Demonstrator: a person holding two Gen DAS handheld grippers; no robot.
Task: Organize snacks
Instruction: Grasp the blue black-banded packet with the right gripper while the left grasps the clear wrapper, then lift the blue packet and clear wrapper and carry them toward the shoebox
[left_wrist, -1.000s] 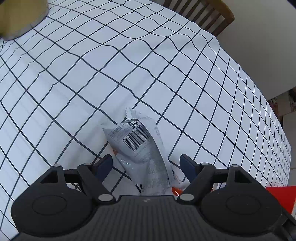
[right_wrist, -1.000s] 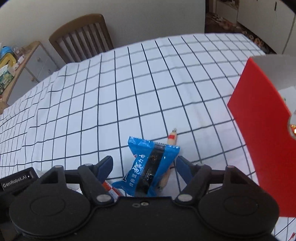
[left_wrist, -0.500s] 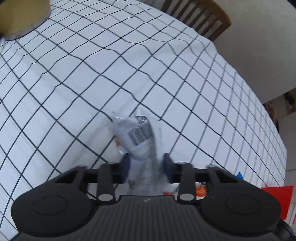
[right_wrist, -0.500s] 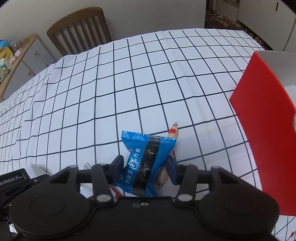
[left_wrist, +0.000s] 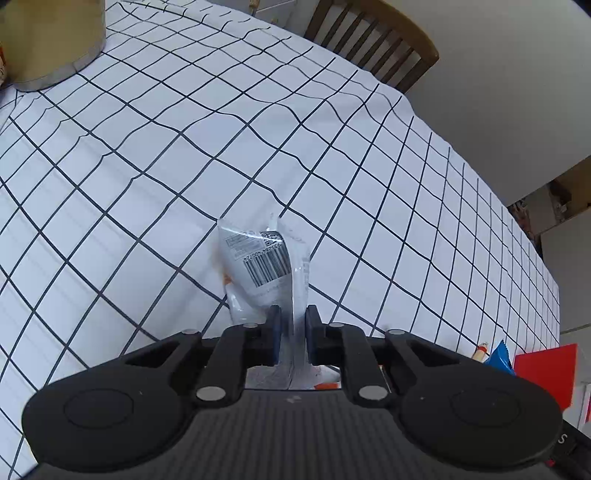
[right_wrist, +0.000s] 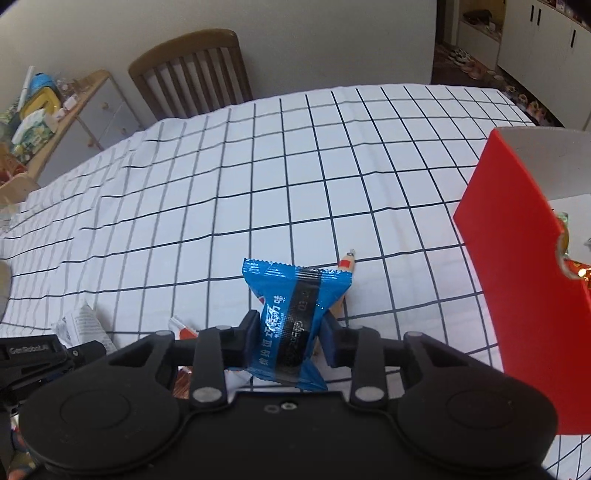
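Left tongs (left_wrist: 291, 328) clamped on white packet (left_wrist: 264, 264) | right tongs (right_wrist: 290, 338) closing, pressing blue packet (right_wrist: 293, 317)

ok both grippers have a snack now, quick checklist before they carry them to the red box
1. Left gripper shut on the white packet: ok.
2. Right gripper pinching the blue packet, jaws closing: ok.
3. Blue packet clear of the sausage stick behind it: cannot tell.
4. Red box open on top: ok.
5. Room left inside the box: cannot tell, only a little of its contents shows.
6. Checked tablecloth between blue packet and box free of obstacles: ok.
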